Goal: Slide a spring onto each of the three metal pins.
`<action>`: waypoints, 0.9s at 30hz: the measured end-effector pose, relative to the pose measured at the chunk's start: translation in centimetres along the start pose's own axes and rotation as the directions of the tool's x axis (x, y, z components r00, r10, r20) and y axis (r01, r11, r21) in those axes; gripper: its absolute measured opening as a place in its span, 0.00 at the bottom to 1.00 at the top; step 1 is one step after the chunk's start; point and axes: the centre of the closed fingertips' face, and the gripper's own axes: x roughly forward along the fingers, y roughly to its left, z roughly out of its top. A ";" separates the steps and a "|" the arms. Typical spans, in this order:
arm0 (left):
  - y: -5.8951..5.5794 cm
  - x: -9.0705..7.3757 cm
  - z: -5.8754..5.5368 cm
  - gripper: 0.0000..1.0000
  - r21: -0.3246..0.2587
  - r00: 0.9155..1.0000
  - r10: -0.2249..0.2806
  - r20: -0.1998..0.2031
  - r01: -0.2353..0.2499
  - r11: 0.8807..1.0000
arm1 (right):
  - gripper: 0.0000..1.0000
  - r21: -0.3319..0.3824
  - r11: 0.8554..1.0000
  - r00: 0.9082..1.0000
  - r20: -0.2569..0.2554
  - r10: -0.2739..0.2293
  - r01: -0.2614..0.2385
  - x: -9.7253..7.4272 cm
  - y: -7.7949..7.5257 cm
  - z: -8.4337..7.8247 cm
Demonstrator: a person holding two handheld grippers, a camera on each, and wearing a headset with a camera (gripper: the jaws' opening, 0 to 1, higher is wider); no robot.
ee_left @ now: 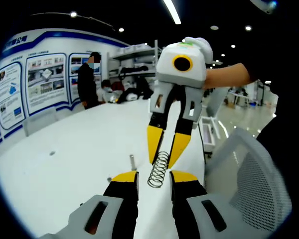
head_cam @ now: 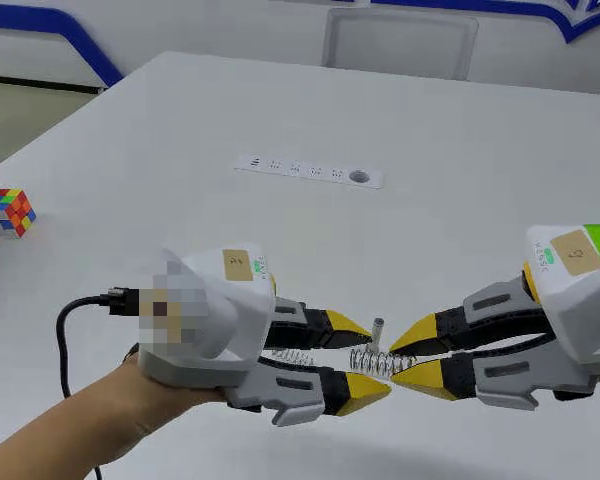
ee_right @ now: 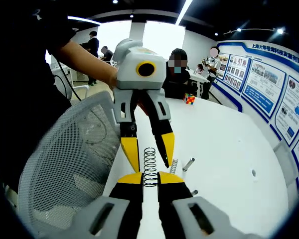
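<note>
The right gripper (ee_right: 150,176) is pinched on one end of the spring (ee_right: 149,164), just beside a pin (ee_right: 188,164), with the left gripper (ee_left: 154,175) spread around its other end; it looks light, bendy and slippery, best gripped near an end.

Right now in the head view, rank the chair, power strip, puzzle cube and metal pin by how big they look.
1. The chair, though farthest away.
2. The power strip and puzzle cube look about alike: strip longer, cube taller.
3. The metal pin, smallest.
</note>
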 end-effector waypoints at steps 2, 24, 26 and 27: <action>0.0 0.0 0.2 0.19 0.002 1.000 -0.004 0.005 0.004 1.000 | 0.11 -0.003 1.000 1.000 -0.004 0.003 -0.003 0.0 0.0 0.0; -0.4 -0.6 1.3 0.10 0.049 0.999 -0.048 0.011 0.048 0.998 | 0.16 0.047 0.998 0.998 0.039 -0.040 0.038 -0.8 -0.9 -0.1; -0.5 -0.7 1.3 0.10 0.055 0.999 -0.052 0.009 0.052 0.997 | 0.14 0.068 0.997 0.996 0.076 -0.036 0.031 -0.9 -0.8 0.4; -0.5 -0.7 1.4 0.10 0.057 0.999 -0.053 0.010 0.052 0.997 | 0.13 0.071 0.997 0.996 0.081 -0.030 0.024 -1.0 -0.8 0.5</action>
